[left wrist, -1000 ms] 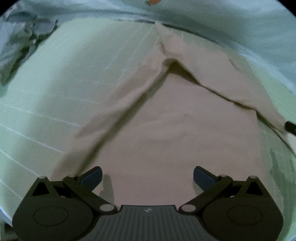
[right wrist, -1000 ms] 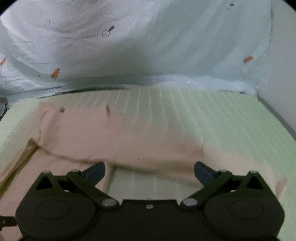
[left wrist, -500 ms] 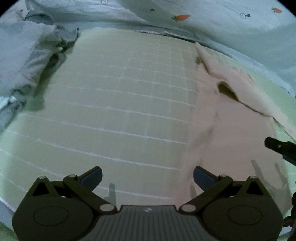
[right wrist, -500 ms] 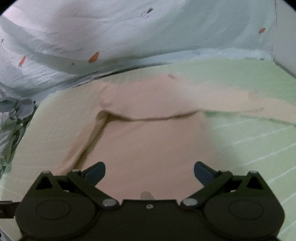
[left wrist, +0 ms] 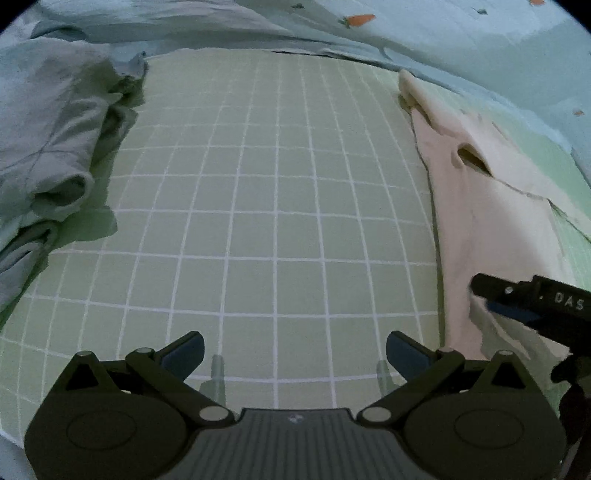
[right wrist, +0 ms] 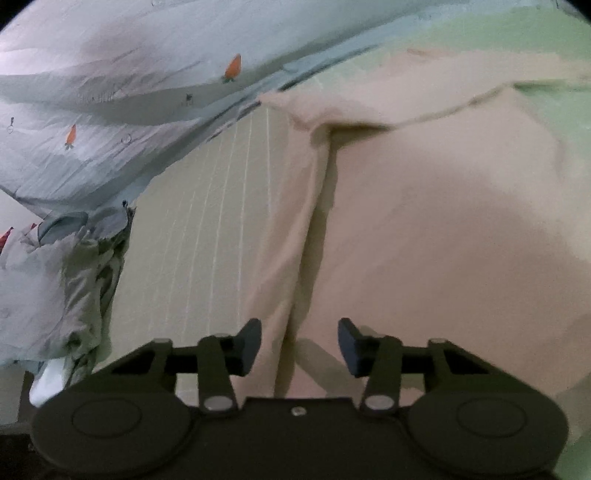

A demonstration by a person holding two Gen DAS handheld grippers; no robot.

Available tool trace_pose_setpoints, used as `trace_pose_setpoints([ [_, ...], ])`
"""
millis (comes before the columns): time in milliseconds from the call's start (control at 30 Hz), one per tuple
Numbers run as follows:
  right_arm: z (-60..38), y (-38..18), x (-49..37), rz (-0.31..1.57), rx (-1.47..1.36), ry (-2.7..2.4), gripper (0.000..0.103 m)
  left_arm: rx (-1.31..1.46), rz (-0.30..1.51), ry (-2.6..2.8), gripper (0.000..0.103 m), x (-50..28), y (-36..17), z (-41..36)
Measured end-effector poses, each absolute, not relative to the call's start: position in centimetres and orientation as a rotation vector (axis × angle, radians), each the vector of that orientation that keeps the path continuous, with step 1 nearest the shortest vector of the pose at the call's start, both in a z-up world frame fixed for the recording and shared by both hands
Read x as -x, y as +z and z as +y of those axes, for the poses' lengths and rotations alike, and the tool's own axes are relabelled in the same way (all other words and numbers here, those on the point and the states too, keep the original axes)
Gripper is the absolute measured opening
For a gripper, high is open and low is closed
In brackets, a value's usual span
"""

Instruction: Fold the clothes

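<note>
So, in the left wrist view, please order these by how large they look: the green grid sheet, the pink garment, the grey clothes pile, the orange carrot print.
1. green grid sheet
2. and 3. pink garment and grey clothes pile: they look similar, and both run out of the picture, so no ranking.
4. orange carrot print

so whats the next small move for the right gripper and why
Probably close the right gripper the rest of the way on the near edge of the pink garment. Its jaws have just been closing, and a fold of that cloth lies between them, but the pads do not yet look pressed on it. The left gripper hangs open over bare checked sheet.
</note>
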State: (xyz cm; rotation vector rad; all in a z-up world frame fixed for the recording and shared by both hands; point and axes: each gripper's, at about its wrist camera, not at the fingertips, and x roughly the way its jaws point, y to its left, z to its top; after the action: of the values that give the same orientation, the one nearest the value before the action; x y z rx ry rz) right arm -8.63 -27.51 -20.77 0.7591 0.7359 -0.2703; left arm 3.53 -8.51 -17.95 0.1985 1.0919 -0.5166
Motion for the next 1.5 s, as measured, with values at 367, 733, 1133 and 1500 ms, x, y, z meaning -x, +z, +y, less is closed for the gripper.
trace_pose_setpoints([
  [367,-25.4,-21.4,7.6,0.764,-0.766,-0.186,0.016,-0.233,1.088,-0.559,0.103,-3.6,-18.2,-8.3],
  [733,-25.4,-18.9,8.5,0.683,-0.635,-0.146,0.001,-0.207,1.089,-0.563,0.103,-3.0,-18.0,-10.6],
  [1133,-31.1,-16.2,12.0,0.716,-0.514,-0.160,0.001,-0.236,1.103,-0.646,0.103,1.3,-18.3,-18.8],
  [1500,-33.7,-18.3,12.8,0.837,-0.480,-0.164,0.001,-0.328,1.179,-0.600,0.103,3.4,-20.9,-21.5],
])
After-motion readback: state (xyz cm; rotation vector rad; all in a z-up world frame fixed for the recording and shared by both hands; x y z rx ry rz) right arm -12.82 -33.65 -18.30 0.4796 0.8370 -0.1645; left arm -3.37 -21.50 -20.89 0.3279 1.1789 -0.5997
